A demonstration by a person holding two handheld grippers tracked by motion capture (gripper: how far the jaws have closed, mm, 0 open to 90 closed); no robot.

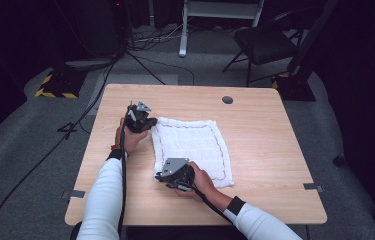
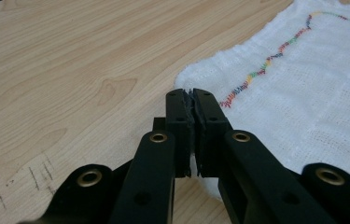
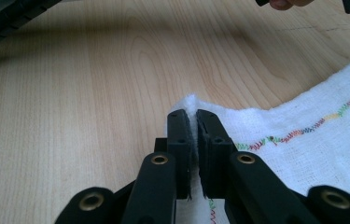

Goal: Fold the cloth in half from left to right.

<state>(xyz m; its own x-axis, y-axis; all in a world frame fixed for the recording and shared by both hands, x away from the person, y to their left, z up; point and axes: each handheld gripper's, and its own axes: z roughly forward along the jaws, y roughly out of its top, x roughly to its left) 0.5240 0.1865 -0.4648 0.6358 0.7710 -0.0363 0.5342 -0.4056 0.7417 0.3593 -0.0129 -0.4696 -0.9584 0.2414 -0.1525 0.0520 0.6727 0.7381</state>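
Note:
A white cloth (image 1: 195,145) with a multicoloured stitched border (image 2: 266,65) lies flat mid-table. My left gripper (image 1: 147,122) is at the cloth's far left corner. In the left gripper view it (image 2: 191,100) is shut, with the cloth's edge (image 2: 205,70) pinched between the jaws. My right gripper (image 1: 162,175) is at the near left corner. In the right gripper view it (image 3: 191,116) is shut, and a tuft of the cloth (image 3: 190,100) pokes up between the jaw tips. The stitched border (image 3: 303,133) runs off to the right of them.
The wooden table (image 1: 265,115) has bare wood left of the cloth and a round cable hole (image 1: 227,99) at the back. On the floor beyond are a black chair (image 1: 265,45), cables (image 1: 145,65) and a yellow-striped base (image 1: 57,85).

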